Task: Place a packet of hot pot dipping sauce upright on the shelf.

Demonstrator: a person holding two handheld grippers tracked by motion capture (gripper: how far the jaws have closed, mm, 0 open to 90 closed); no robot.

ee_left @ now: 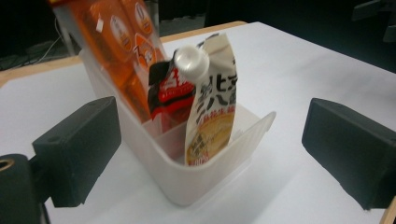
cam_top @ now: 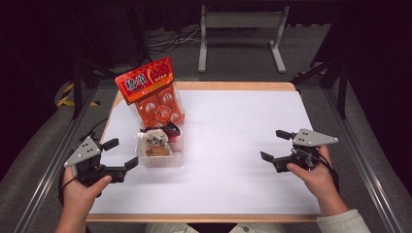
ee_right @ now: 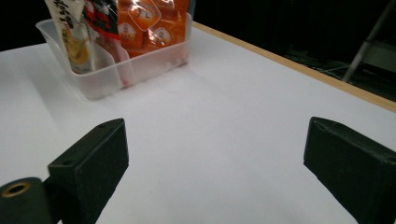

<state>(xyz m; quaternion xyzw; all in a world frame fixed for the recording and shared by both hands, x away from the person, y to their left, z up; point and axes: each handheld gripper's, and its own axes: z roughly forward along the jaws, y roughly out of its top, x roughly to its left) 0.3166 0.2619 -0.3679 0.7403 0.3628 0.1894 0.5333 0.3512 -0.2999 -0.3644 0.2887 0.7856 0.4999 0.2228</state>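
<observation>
With both grippers — left gripper [cam_top: 121, 154], right gripper [cam_top: 273, 144] — released and empty, we back away level, sparing the clear bin [cam_top: 160, 160].

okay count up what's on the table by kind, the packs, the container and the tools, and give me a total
Orange snack packs: 1
Spouted pouches: 2, the white one and the red-and-black one
Clear plastic bins: 1
Tools: 2, the left tool and the right tool, both open with nothing between the jaws
Total: 6
</observation>
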